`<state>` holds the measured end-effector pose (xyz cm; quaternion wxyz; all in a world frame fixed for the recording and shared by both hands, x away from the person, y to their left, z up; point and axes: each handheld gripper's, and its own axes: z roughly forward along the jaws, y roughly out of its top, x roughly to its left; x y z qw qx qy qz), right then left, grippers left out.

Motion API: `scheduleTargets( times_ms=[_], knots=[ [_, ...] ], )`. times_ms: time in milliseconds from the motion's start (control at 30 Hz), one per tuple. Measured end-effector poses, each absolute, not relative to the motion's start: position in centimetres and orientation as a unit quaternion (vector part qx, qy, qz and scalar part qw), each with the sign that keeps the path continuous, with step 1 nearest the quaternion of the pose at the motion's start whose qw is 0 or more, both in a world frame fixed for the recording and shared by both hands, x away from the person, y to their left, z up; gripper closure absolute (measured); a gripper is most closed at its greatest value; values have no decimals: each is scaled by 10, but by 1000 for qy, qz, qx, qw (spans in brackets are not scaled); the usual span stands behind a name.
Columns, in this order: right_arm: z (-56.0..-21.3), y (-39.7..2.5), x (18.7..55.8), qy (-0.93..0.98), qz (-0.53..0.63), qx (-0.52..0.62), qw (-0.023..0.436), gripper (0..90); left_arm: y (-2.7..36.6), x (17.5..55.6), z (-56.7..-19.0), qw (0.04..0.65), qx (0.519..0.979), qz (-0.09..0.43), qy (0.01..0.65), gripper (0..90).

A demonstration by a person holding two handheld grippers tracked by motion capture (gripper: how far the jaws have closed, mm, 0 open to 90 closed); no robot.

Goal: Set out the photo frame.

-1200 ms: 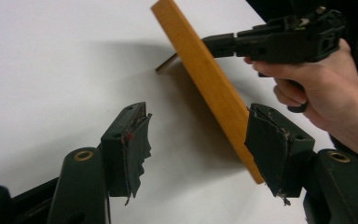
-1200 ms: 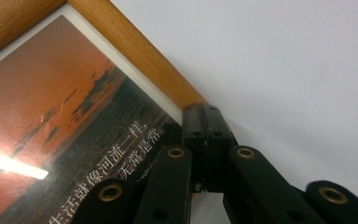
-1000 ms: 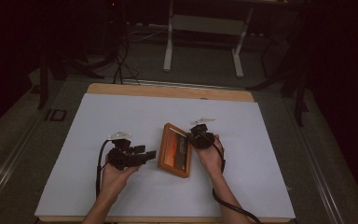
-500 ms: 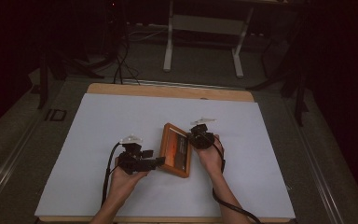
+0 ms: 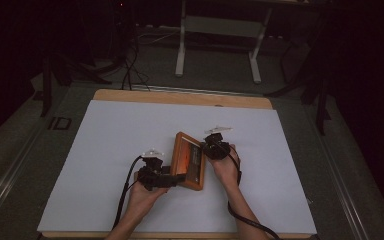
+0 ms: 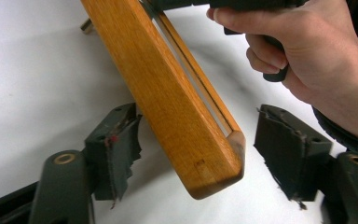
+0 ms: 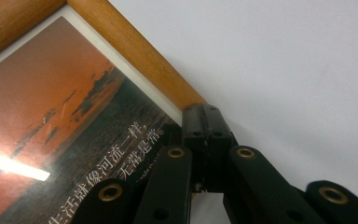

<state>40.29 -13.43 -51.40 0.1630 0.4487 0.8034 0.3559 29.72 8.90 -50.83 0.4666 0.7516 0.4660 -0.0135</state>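
Picture frame (image 5: 189, 161), wooden and holding an orange sunset print, lies near the middle of the white table sheet (image 5: 105, 145). Right gripper (image 7: 205, 140) is pinched on the frame's right edge, jaws pressed together on the wood, while the left gripper (image 6: 196, 154) stands spread with the near corner between its pads, apparently not yet touching. Judged progress: one side secured; the second grasp and any lift remain.
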Motion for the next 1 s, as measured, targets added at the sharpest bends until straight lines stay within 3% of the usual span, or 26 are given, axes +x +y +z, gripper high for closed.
scheduleTargets(
  times_ms=[267,667,1000],
  knots=[
    [-515,-135,402,799,362,452,162,899,88,301,-512,475,748,-19,463,473],
    [-516,-139,400,796,371,453,157,895,89,303,-512,479,737,-29,475,509],
    [-503,-157,390,796,372,450,159,811,76,306,-501,470,745,-6,474,555]
  ],
)
